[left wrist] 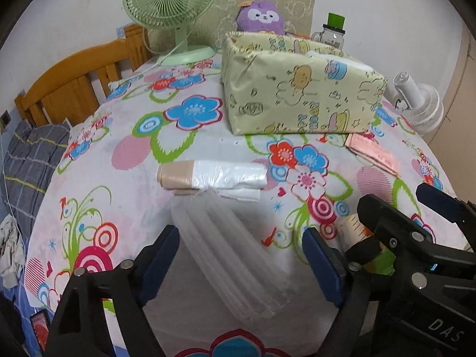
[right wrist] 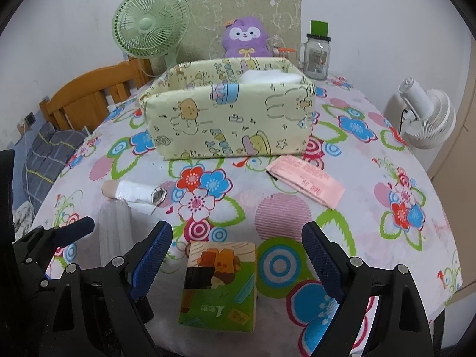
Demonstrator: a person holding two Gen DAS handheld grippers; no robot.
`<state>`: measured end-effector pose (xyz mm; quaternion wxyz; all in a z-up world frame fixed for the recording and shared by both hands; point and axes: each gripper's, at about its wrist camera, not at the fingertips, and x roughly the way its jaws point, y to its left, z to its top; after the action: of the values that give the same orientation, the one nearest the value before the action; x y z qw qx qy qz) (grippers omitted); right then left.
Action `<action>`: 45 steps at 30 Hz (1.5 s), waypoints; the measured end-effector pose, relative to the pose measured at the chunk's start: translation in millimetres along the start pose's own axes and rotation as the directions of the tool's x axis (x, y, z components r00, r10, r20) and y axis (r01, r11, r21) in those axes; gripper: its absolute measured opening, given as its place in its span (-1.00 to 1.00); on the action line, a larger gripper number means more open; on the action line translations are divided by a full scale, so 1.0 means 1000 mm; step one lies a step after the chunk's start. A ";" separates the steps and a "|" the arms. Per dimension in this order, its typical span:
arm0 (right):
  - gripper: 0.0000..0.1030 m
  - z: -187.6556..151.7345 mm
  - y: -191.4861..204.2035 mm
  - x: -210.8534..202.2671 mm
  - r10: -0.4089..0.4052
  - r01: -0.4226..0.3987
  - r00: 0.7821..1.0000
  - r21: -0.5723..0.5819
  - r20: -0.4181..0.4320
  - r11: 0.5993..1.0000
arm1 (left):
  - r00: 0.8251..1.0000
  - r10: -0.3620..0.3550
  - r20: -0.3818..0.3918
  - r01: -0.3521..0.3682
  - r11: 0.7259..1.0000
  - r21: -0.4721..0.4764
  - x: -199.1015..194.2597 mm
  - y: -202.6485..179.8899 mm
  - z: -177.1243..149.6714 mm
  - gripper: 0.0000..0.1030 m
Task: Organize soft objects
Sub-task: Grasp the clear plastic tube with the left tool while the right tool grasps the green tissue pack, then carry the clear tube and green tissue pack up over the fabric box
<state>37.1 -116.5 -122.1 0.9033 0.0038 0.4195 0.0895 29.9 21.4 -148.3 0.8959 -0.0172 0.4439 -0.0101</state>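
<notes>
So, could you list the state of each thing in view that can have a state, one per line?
left gripper: open, over the clear plastic pack
right gripper: open, around the tissue pack, not touching
fabric box: open top, upright, white item inside
bag roll: partly unrolled
green fan: upright
jar: lid on

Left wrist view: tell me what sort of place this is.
Probably a bedroom at home: a table under a flowered tablecloth stands beside a wooden bed frame with checked bedding, and a purple plush toy sits at the back.
</notes>
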 end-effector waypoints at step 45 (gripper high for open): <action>0.11 -0.004 0.003 0.026 0.031 -0.024 0.996 0.080 -0.083 0.997 | 0.996 -0.088 0.007 0.088 0.995 0.042 0.006 -0.010 -0.001 -0.68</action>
<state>50.2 -110.0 -143.8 0.8827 0.0414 0.4602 0.0855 32.7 11.0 -153.5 0.8966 -0.0180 0.4385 -0.0586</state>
